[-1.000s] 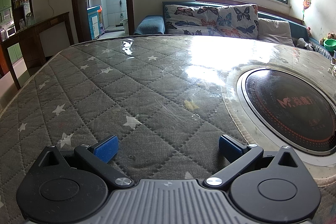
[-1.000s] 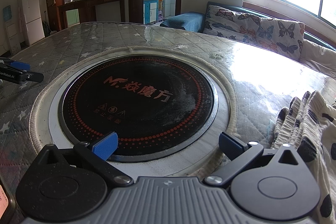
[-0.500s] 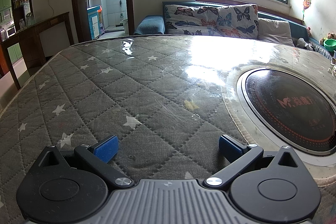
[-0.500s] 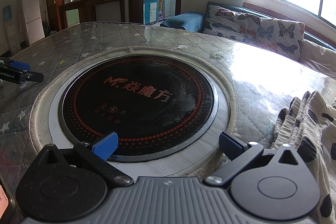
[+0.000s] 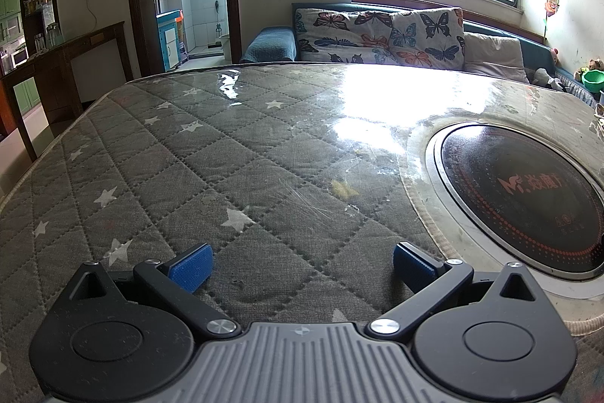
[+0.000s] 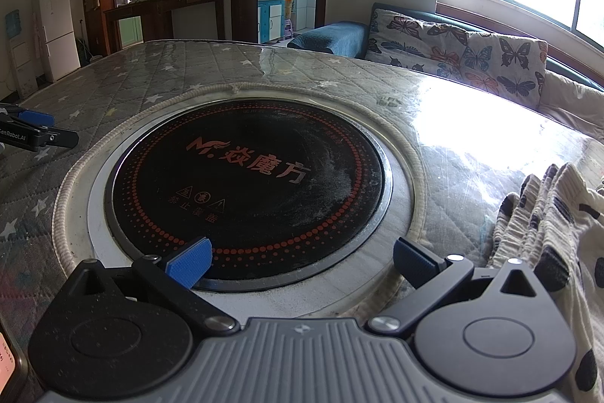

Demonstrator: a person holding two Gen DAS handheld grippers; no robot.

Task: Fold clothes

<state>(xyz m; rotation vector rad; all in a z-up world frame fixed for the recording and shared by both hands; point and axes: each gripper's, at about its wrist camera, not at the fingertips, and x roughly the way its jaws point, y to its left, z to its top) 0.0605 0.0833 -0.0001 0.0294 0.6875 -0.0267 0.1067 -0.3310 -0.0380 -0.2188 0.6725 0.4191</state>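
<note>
A cream garment with dark spots (image 6: 547, 214) lies bunched at the right edge of the right wrist view, just right of my right gripper (image 6: 302, 263). That gripper is open, empty, low over the near rim of the round black cooktop (image 6: 249, 184). My left gripper (image 5: 302, 263) is open too, with nothing between its blue pads, resting low over the grey quilted star-patterned table cover (image 5: 211, 169). The left gripper's fingers (image 6: 34, 127) also show at the far left of the right wrist view. No garment shows in the left wrist view.
The cooktop (image 5: 528, 191) sits inset in the table to the right of the left gripper. A butterfly-print sofa (image 5: 381, 36) stands behind the table under the window. A dark wooden console (image 5: 60, 63) and a doorway are at the back left. A white fridge (image 6: 56, 29) stands far left.
</note>
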